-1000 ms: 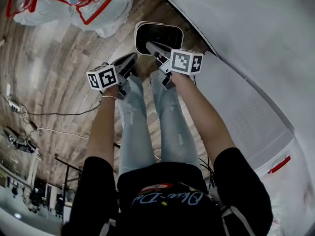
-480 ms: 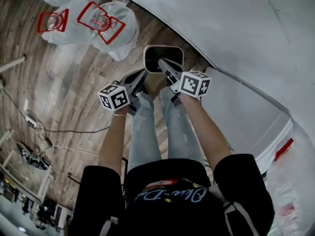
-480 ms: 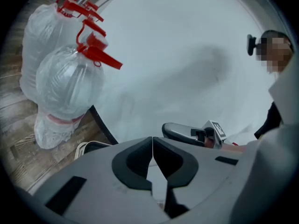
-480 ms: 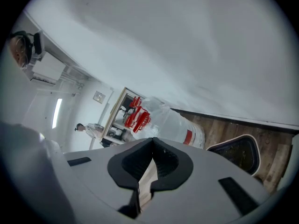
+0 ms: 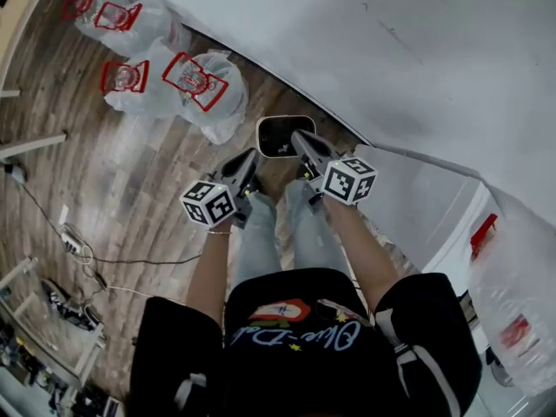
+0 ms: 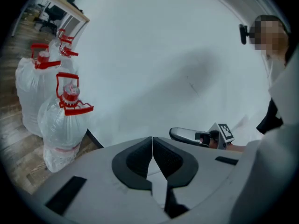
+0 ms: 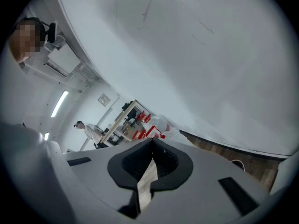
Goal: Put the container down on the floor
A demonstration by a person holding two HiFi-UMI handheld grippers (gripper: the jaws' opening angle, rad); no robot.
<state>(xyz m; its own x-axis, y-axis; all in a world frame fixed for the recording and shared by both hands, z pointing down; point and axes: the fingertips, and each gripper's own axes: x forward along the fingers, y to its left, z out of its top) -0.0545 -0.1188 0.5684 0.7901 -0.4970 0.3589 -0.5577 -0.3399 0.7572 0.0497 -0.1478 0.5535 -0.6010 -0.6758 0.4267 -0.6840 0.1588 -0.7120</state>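
Note:
The container [image 5: 276,137], a dark rounded-square tub with a pale rim, stands on the wooden floor close to the white wall. In the head view my right gripper [image 5: 300,139] reaches out above its right edge, and the left gripper [image 5: 251,156] is just left of the tub. Both are well above the floor. In the left gripper view the left gripper [image 6: 152,143] has its pads pressed together with nothing between them. The right gripper [image 7: 152,149] is likewise shut and empty in its own view. The tub is not visible in either gripper view.
Several large water bottles with red handles, wrapped in clear bags [image 5: 187,89], stand on the floor to the left by the wall [image 5: 417,50]. Cables and a power strip [image 5: 74,246] lie further left. A white box [image 5: 426,207] sits at the right.
The head view has pulled up and back, so the container looks smaller and farther below. Both grippers have risen with it, and more of the bagged bottles show.

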